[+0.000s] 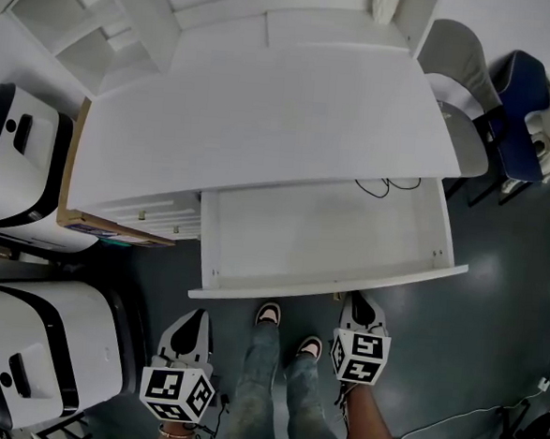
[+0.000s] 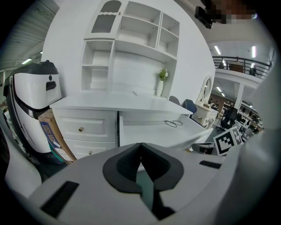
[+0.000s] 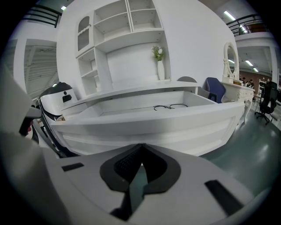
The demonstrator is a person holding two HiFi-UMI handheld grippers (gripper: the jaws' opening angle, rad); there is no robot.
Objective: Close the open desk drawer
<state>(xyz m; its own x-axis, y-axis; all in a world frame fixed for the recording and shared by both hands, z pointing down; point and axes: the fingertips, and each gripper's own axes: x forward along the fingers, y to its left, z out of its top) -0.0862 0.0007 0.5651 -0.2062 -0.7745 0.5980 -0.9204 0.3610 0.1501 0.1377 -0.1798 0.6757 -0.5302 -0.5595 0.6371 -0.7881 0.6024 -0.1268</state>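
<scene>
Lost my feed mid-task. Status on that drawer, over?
Left gripper and right gripper shut, empty. Drawer pulled wide open, front facing the grippers. Thin black cord lying inside near the back; nothing seen blocking.

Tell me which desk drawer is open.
The wide middle drawer, pulled out with a black cable inside; the small knobbed drawers left of it are shut.
</scene>
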